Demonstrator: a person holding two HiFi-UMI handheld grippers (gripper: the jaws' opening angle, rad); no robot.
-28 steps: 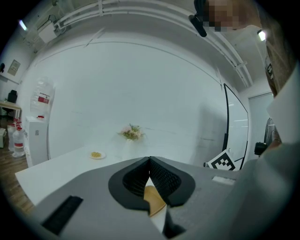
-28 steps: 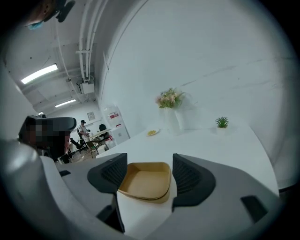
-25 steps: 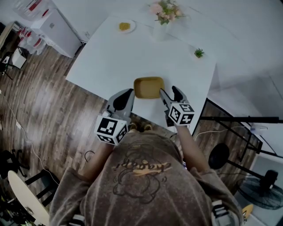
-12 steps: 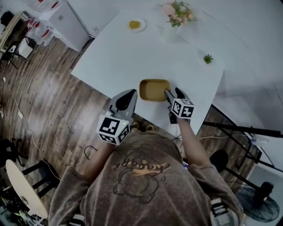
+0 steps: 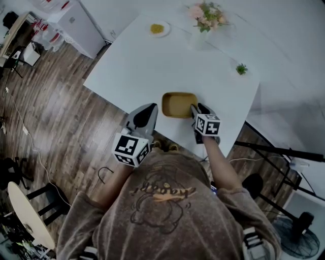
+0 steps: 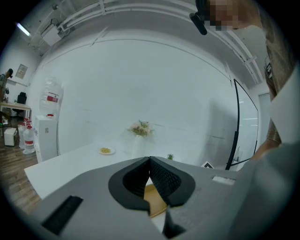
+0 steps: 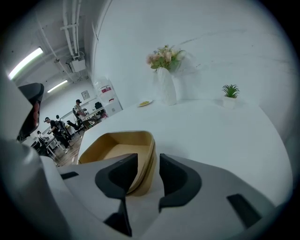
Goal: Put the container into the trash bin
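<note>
container: tan shallow tray (image 5: 179, 104), open top, empty, centre of the head view, flat on the white bench (image 5: 137, 66) near its lower edge
trash bin: not in any view
right hand-held gripper: (image 7: 149, 161) jaws half apart and closing, straddling the container's right wall, one pad inside the tray and one outside; a sliver of gap shows on the outer side, so not clamped yet
left hand-held gripper: (image 6: 150, 161) jaws together at the tips, nothing between them, hanging just left of the tray off the bench edge, not touching it
handling guess: looks like thin pressed fibre or paper, so light, with walls that flex; a hard squeeze may buckle the rim
surface guess: matte, likely not slippery
grip spot: mid right wall, pads deep over the rim as placed now; a one-sided hold will probably let the tray droop on the far side
risk: tray may skid on the smooth bench before the pads bite
other items: plate (image 5: 158, 29), flower vase (image 5: 205, 15) and small plant (image 5: 241, 68) at the top of the frame, well apart from the tray
</note>
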